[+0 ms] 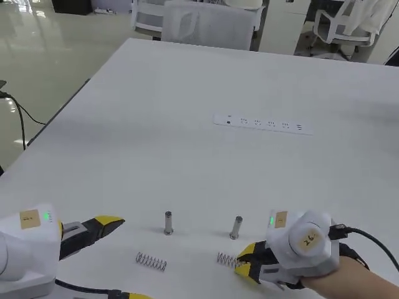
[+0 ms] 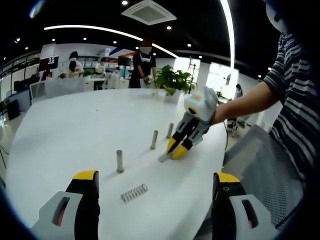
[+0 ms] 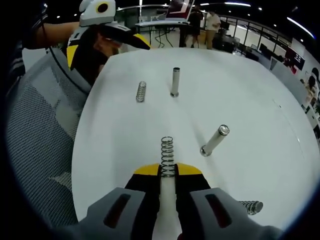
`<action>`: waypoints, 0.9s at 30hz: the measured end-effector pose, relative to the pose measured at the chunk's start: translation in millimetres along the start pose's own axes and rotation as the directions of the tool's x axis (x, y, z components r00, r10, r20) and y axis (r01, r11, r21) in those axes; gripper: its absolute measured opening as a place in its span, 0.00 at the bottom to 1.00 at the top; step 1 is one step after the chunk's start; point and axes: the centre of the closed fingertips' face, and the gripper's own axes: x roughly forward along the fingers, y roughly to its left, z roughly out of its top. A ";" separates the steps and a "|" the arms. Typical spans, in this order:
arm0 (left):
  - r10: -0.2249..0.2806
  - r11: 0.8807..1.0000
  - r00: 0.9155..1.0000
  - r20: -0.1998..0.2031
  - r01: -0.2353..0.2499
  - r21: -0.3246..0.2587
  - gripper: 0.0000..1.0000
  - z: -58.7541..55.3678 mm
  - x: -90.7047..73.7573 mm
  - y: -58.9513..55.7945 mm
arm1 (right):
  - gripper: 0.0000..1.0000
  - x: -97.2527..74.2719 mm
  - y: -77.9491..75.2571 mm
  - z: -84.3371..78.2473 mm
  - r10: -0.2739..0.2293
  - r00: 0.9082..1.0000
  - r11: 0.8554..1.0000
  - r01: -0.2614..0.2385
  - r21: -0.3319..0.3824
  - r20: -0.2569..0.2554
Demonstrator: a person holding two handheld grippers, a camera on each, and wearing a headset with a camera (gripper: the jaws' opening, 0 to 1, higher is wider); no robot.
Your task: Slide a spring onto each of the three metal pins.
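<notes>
Three pins bare, one spring gripped

None of the pins wears a spring, as far as I can judge. In the left gripper view the near pin point(image 2: 119, 161), the middle pin point(image 2: 154, 140) and the far pin point(image 2: 170, 130) stand upright on the white table point(image 2: 60, 135). All look bare, though the far one is small. So all three fittings seem left to do.

The right gripper point(image 3: 167, 170) has its jaws nearly closed, clenched on one end of the gripped spring point(image 3: 167, 147), which sticks straight out ahead, low at the tabletop. A second spring point(image 3: 141, 91) lies loose beside a pin, and a third spring point(image 3: 251, 206) lies off to the side. The left gripper point(image 2: 156, 177) hangs with its jaws wide apart, grasping nothing, a loose spring just ahead of it.
</notes>
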 end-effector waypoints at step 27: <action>-0.245 0.964 0.967 -0.062 0.250 0.090 0.65 10.5 77.2 -48.2 | 0.07 -59.0 25.6 15.9 0.031 0.998 0.987 -0.021 -0.162 0.056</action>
